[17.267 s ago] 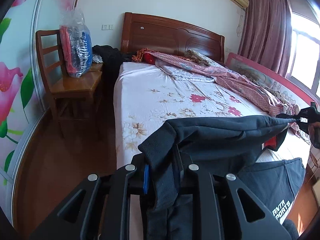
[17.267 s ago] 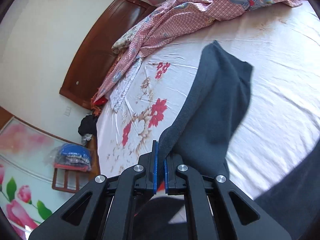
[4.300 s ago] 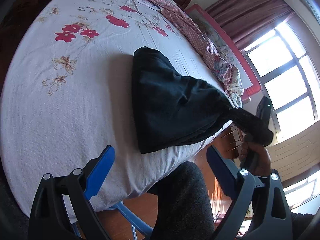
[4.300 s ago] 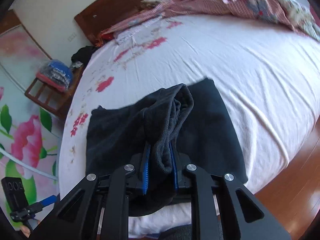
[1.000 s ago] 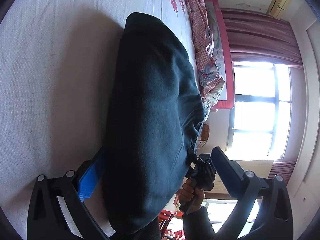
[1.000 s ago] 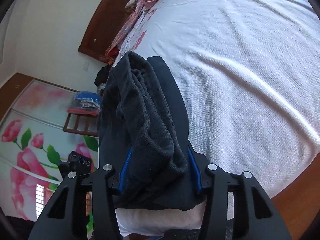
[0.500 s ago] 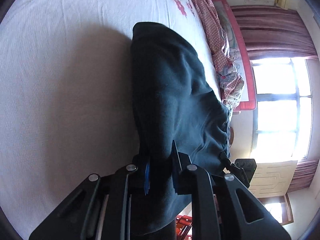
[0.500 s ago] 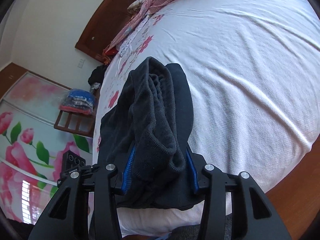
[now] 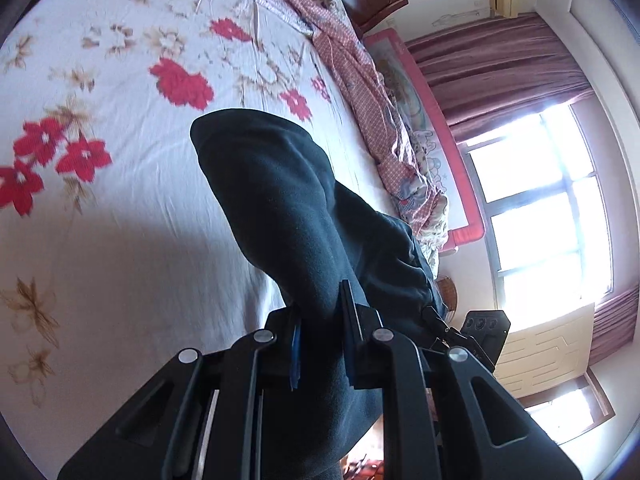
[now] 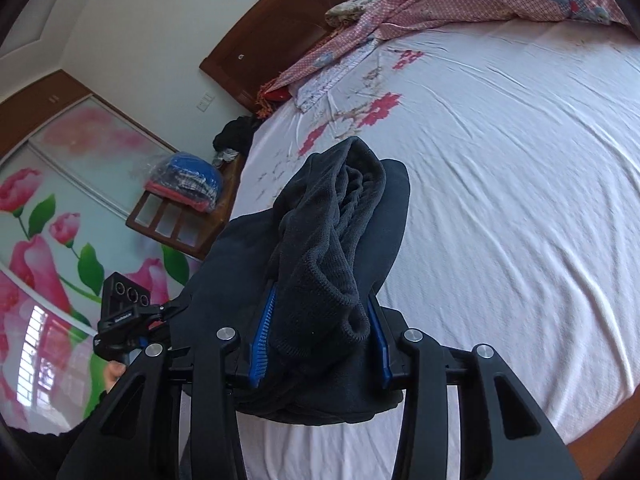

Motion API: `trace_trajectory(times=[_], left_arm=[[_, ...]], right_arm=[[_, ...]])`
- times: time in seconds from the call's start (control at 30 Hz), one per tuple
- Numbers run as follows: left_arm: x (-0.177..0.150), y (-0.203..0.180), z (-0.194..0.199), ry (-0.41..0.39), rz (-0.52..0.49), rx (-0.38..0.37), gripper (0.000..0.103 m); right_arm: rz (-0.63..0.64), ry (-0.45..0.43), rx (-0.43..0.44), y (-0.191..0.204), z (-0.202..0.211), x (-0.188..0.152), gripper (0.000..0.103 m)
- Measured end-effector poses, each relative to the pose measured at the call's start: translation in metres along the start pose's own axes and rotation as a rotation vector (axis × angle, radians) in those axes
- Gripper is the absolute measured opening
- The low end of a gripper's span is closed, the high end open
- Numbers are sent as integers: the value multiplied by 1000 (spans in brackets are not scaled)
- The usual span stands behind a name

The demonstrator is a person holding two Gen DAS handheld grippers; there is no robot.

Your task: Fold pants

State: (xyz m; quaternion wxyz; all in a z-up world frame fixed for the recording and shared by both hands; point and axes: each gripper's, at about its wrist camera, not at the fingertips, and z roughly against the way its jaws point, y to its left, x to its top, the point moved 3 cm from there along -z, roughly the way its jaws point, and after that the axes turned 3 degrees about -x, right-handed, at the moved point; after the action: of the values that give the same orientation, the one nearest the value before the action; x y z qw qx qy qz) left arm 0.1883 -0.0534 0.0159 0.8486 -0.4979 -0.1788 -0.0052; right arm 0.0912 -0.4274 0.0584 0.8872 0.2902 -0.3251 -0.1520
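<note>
Both ends of the pants grabbed, lifting off the bed now

The dark pants (image 9: 288, 208) fill the middle of both views, bunched and rising off the flowered bed (image 9: 100, 220). A second ago the left gripper (image 9: 320, 344) gaped wide around them; now it's clenched on the fabric. The right gripper (image 10: 320, 344) grips the thick waistband wad, its jaws just closing tighter. Looks like the next fold is starting.

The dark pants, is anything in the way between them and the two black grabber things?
No, nothing visible. The left gripper is shut on one end of the dark soft pants; its jaws have just closed there. The right gripper is clamped on a thick bunched end. The flowered white bed sheet lies beneath.
</note>
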Motion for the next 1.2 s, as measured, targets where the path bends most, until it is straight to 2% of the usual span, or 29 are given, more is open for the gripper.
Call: trace_trajectory(times=[0.13, 0.2, 0.23, 0.27, 0.3, 0.33, 0.37, 0.4, 0.43, 0.47, 0.5, 0.6, 0.67, 0.7, 0.77, 0.83, 0.87, 0.9, 0.93, 1.0, 1.03, 1.1, 1.2], left_arm=[[39, 1, 31, -55, -59, 57, 15], [56, 12, 46, -75, -71, 111, 15], [63, 20, 48, -75, -67, 126, 16], [68, 31, 49, -65, -73, 163, 18], [70, 46, 46, -48, -76, 241, 21], [70, 64, 42, -23, -61, 321, 37], [67, 87, 38, 20, -49, 407, 60], [60, 108, 39, 41, -39, 541, 64], [53, 124, 41, 57, -32, 617, 64], [45, 134, 48, 57, -24, 611, 64], [37, 140, 58, 33, -12, 606, 64], [19, 133, 80, -21, -34, 602, 66], [11, 115, 82, -61, -92, 580, 72], [9, 104, 78, -68, -124, 563, 72], [9, 75, 56, -54, -219, 501, 79], [7, 53, 30, -27, -312, 488, 80], [4, 47, 15, -3, -349, 483, 80], [-1, 47, 6, 30, -364, 488, 80], [-4, 51, -3, 61, -357, 517, 80], [-12, 66, -13, 129, -311, 523, 80], [-17, 74, -11, 142, -285, 528, 79], [-25, 83, -5, 155, -278, 509, 79], [-30, 89, 3, 163, -277, 516, 79]], right_arm=[[-10, -19, 85, 21, -46, 17, 40], [-28, -13, 100, 24, -77, 17, 40], [-61, 2, 132, 21, -93, 14, 41], [-97, 36, 111, 12, -110, 9, 43], [-134, 56, 33, -1, -127, 2, 51], [-154, 66, -31, -13, -139, -6, 62], [-171, 105, -106, -27, -148, -16, 65], [-209, 124, -136, -38, -149, -25, 71], [-263, 95, -65, -42, -141, -32, 71], [-256, 66, -60, -42, -130, -36, 71], [-214, 42, -115, -40, -117, -38, 71], [-137, -25, -175, -27, -84, -34, 71], [-96, -79, -116, -9, -74, -21, 71], [-95, -82, -66, 2, -77, -13, 71], [-89, -66, 57, 29, -96, -2, 71], [-46, -12, 125, 59, -126, -3, 71], [-25, 25, 122, 71, -142, -8, 71], [-2, 68, 97, 79, -158, -16, 71], [33, 113, 36, 83, -176, -27, 71], [120, 203, -91, 82, -200, -58, 71], [193, 213, -125, 84, -202, -73, 71], [269, 186, -137, 87, -189, -86, 71], [198, 164, -126, 79, -170, -72, 70]])
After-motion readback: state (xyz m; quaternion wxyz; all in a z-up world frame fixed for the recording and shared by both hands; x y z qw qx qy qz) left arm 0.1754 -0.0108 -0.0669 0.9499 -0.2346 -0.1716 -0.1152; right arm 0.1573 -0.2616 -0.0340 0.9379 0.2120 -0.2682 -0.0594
